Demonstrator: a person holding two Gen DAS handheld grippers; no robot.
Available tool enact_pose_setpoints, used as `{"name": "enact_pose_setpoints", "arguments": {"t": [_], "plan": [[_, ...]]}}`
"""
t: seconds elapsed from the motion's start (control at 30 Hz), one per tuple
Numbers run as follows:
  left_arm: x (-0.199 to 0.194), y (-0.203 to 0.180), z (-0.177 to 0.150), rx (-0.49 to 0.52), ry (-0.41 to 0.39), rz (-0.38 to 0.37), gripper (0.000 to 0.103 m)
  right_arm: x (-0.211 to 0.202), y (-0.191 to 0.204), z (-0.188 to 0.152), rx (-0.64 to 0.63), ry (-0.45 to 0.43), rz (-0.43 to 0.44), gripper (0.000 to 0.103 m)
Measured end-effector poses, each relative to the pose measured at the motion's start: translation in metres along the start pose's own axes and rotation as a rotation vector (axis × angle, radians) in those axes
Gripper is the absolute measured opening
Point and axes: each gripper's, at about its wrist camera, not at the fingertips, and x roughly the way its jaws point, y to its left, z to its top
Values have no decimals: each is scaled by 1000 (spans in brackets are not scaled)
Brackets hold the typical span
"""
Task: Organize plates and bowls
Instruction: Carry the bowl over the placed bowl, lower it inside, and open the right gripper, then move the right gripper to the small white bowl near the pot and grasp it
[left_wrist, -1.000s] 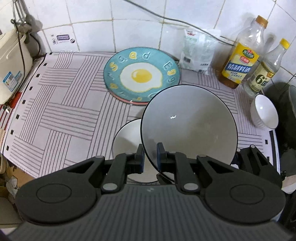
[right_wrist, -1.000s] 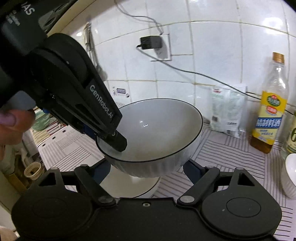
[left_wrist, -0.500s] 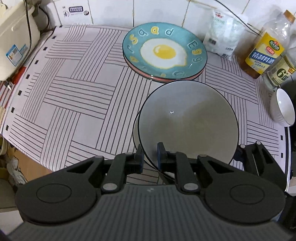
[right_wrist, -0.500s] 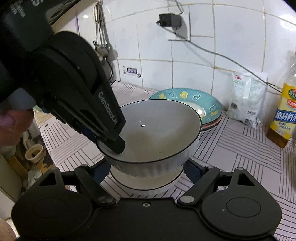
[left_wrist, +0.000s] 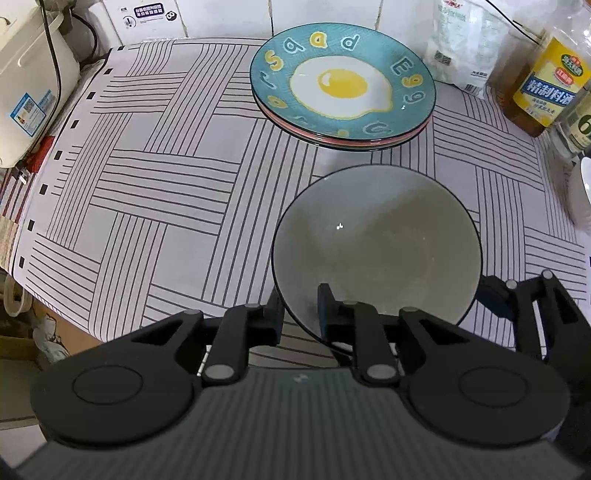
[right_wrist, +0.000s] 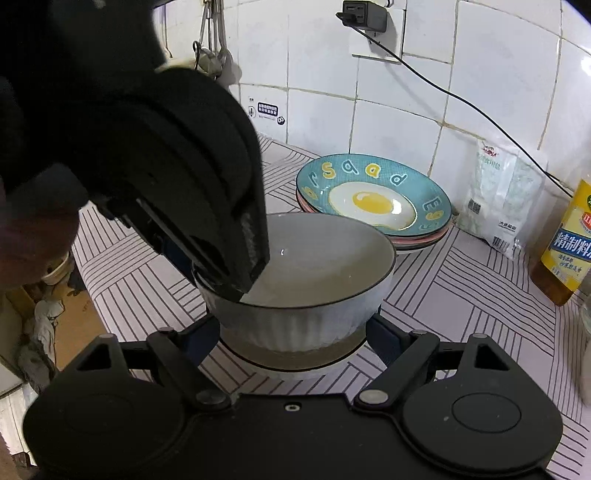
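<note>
Down at the near edge of the tabletop (left_wrist: 155, 192), the left claw (left_wrist: 300, 314) straddles the rim of the white bowl (left_wrist: 376, 243), one finger inside, one outside, and its jaws are opening, the pads easing off the rim with a sliver of gap showing. That bowl sits nested in a second bowl beneath it, whose rim (right_wrist: 295, 360) peeks out below the ribbed wall in the right wrist view. Either side of the stack, the right claw (right_wrist: 291, 339) stands spread wide, blue pads flanking the lower bowl without pressing on it, so nothing is held there.

These bowls look glazed ceramic: stiff, slick, fairly weighty, and liable to chip if knocked rim to rim. Best hold is a pinch across the rim, as the left claw has, or a wide clasp around the ribbed wall, where the ridges offer some bite. A glossy rim can slide out of a light pinch, so keep it level.

Just beyond, the egg-print plate (left_wrist: 341, 81) tops a stack of plates. Farther back, a white packet (left_wrist: 461, 48) and an oil bottle (left_wrist: 546, 81) stand against the tiled wall.
</note>
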Motion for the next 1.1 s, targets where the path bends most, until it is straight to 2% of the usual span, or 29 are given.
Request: {"name": "enact_pose_setpoints", "arguments": {"t": [0.3, 0.43, 0.5, 0.6, 0.77, 1.1], "plan": [[9, -10, -5, 60, -13, 64, 17, 5, 1, 0, 12, 26, -20, 95], [5, -10, -5, 63, -10, 60, 17, 6, 0, -1, 7, 22, -19, 95], [-1, -11, -4, 71, -18, 60, 21, 2, -2, -2, -5, 15, -24, 96], [-15, -13, -3, 83, -44, 44, 24, -12, -6, -7, 1, -9, -15, 96], [-37, -24, -3, 103, -81, 21, 28, -41, -27, -21, 104, -61, -14, 96], [-66, -70, -3, 212, -93, -74, 30, -89, -62, -45, 206, -124, -145, 96]]}}
